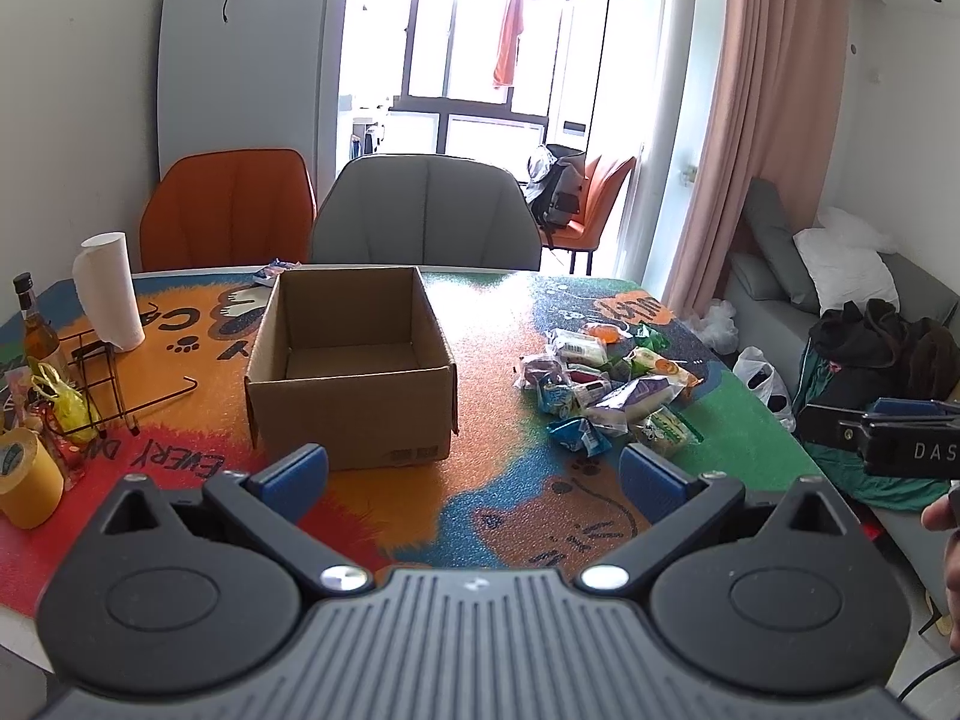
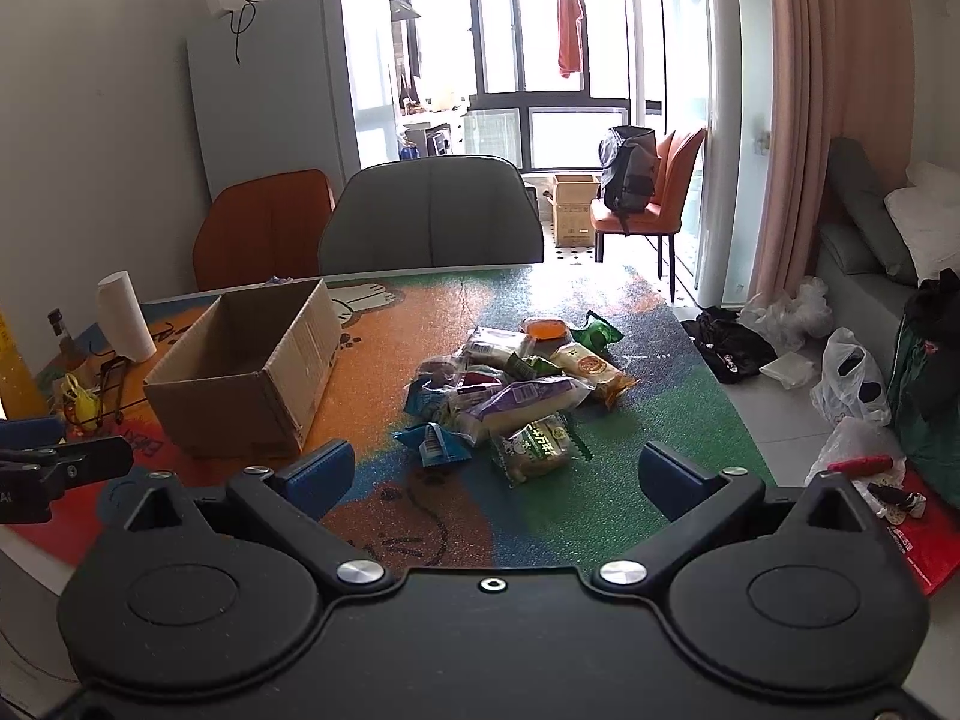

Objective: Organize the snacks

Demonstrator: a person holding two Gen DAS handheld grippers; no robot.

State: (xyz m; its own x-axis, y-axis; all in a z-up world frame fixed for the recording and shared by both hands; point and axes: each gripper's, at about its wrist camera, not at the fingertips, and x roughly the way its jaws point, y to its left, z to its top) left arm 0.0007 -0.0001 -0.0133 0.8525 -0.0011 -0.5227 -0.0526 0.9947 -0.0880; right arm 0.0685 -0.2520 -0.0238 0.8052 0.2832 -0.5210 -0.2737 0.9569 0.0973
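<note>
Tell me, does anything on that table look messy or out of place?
Yes: the snack packets lie in a loose jumble on the mat, some overlapping, while the cardboard box beside them sits open and empty. One small packet lies apart behind the box. Both claws are open, holding nothing.

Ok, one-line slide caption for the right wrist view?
Open right gripper faces a pile of wrapped snacks beside an empty brown cardboard box on the colourful cartoon table mat.

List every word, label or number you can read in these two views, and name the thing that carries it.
"DAS": right gripper body, cut off at the frame edge.
"EVERY D", upside down, cut off: table mat.
Cardboard box sticker: too small.
Snack packets: print blurred, unreadable.
Tape roll: unreadable.
</note>
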